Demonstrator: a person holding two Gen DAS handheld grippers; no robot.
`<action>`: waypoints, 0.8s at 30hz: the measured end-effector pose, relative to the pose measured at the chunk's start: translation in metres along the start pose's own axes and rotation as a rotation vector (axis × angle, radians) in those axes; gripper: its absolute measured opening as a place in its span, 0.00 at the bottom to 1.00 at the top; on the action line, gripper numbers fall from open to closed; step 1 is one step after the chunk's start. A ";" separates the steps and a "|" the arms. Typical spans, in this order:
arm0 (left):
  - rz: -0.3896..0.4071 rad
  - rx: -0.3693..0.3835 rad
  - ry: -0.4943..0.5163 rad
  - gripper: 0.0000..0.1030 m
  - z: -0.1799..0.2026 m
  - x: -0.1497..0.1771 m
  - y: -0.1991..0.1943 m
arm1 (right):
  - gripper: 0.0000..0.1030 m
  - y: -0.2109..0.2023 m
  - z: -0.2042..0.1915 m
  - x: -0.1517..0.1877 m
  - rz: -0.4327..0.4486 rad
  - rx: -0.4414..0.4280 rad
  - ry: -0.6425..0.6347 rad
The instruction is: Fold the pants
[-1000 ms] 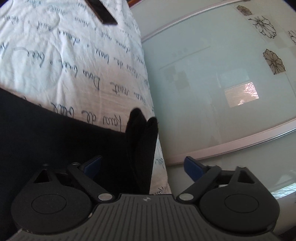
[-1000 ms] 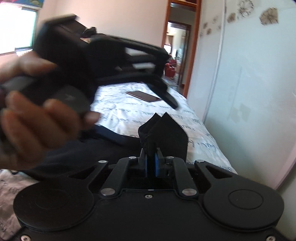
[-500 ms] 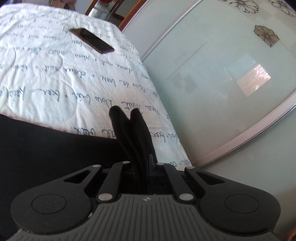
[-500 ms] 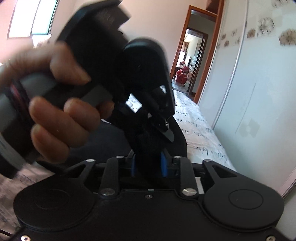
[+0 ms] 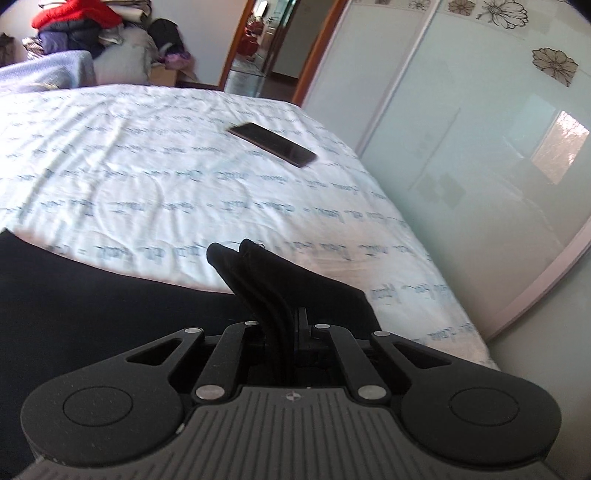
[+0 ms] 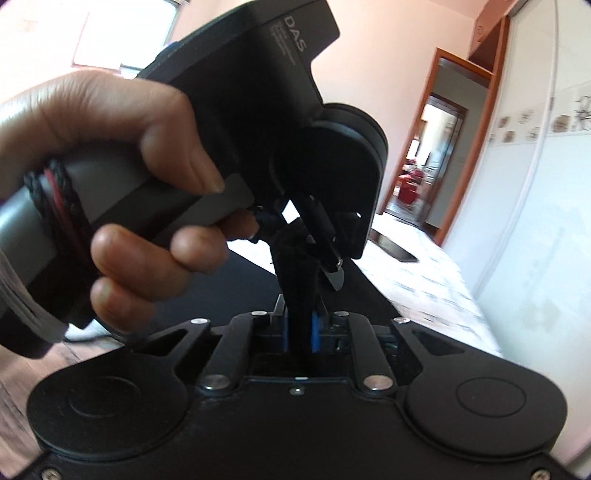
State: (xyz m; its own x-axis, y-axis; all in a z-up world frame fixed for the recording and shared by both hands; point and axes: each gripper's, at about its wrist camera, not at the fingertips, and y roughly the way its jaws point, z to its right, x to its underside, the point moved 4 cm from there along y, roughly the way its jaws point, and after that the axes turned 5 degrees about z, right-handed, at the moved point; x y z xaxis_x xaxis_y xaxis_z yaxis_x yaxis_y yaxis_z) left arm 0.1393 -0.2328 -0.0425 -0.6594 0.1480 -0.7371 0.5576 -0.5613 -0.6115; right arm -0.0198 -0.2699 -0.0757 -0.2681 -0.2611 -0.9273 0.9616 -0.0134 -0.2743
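Note:
The black pants lie across the near part of the bed. My left gripper is shut on a bunched edge of them, and the folds stick up past its fingers. In the right wrist view my right gripper has a strip of the pants between its blue pads; its jaws are closing and the pads press on the cloth. Just ahead of it a person's hand holds the left gripper close, and that gripper nips the same strip higher up.
A white bedsheet with printed script covers the bed. A dark phone lies on it towards the far right edge. A sliding wardrobe door runs along the right of the bed. Beyond the bed are a doorway and piled clothes.
The left jaws, open around the cloth a second ago, have shut on it, and the gripper has risen and tipped up. In the right view the hand with the left gripper has come much closer.

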 end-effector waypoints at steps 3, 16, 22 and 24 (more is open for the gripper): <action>-0.002 -0.053 0.030 0.05 -0.022 -0.002 -0.007 | 0.10 0.007 -0.015 -0.009 0.019 -0.058 0.014; -0.051 -0.217 0.011 0.05 -0.117 0.005 -0.023 | 0.10 0.036 -0.057 -0.016 0.020 -0.252 0.041; -0.073 -0.239 -0.022 0.10 -0.143 0.010 -0.020 | 0.10 0.054 -0.067 -0.015 0.003 -0.298 0.018; -0.081 -0.242 -0.029 0.11 -0.148 0.012 -0.018 | 0.10 0.062 -0.060 -0.016 -0.006 -0.302 0.010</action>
State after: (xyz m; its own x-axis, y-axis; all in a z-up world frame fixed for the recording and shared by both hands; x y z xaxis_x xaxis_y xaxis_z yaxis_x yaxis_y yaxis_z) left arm 0.1960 -0.1005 -0.0826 -0.7191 0.1589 -0.6764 0.6046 -0.3367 -0.7219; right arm 0.0410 -0.2089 -0.0930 -0.2758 -0.2525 -0.9275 0.8994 0.2727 -0.3417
